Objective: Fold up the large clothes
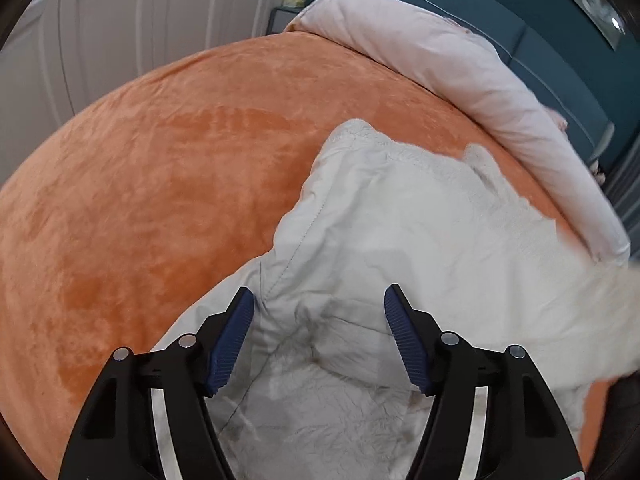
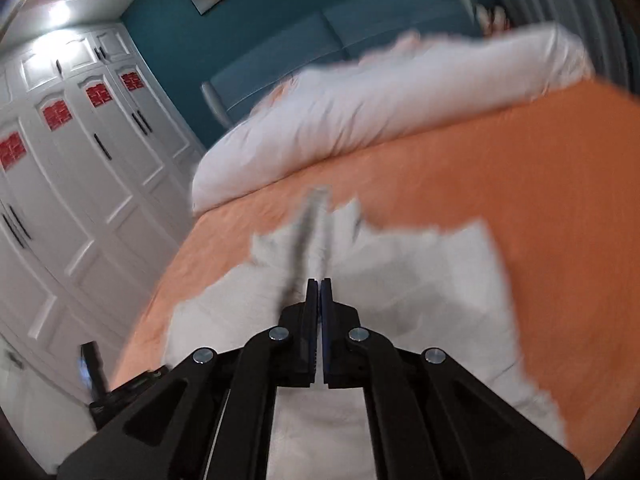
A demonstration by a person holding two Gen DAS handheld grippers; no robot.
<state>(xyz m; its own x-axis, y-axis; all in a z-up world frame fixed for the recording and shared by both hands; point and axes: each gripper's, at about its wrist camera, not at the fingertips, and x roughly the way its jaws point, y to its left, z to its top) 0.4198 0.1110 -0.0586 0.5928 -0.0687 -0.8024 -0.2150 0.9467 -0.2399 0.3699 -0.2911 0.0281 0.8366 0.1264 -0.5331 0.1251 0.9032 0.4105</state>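
A white fleece-lined jacket (image 1: 400, 240) lies crumpled on the orange bedspread (image 1: 160, 180), toward the side nearer the rolled pale duvet (image 1: 460, 68) that runs along the bed's far edge. The left gripper (image 1: 319, 300) hangs just above the jacket with its jaws spread wide and nothing between them; its lower frame hides part of the fleece lining. In the right wrist view the right gripper (image 2: 319, 284) has its jaws pressed together, and a grey strip of the jacket (image 2: 400, 280) rises just beyond the tips, but heavy motion blur makes it impossible to tell whether fabric is actually pinched there. White wardrobe doors (image 2: 80, 168) stand beside the bed.
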